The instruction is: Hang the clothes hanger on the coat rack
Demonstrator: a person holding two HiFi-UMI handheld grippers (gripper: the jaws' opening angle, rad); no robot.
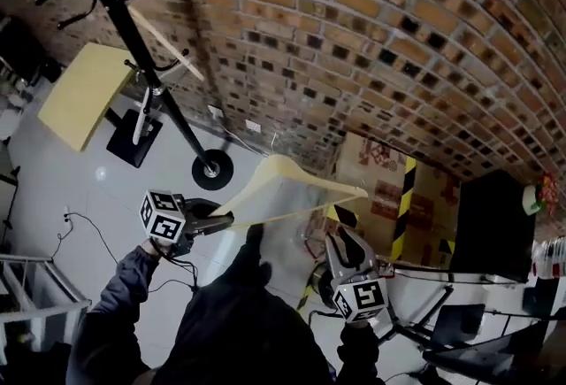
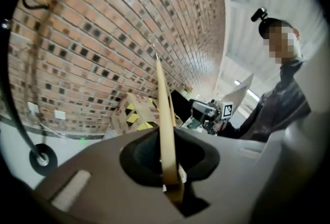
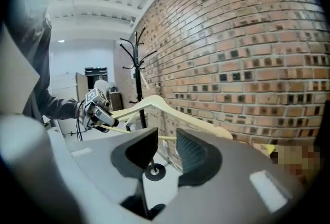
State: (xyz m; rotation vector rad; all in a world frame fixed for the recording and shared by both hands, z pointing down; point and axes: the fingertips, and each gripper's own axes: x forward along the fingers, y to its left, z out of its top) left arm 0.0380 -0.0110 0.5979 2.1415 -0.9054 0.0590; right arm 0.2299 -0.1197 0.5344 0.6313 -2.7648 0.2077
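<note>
The left gripper is clenched on the left end of a pale wooden clothes hanger, which is held in the air in front of the brick wall. It is right of the tall black metal coat rack and apart from it. The right gripper has its jaws spread and empty, near the hanger's right end. The hanger's lower bar seems to pass beyond these jaws, not between them. Another pale hanger hangs on the rack.

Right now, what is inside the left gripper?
The hanger, one wooden end clamped edge-on in the left gripper. The jaws cover its tip, so how far in it reaches cannot be seen.
</note>
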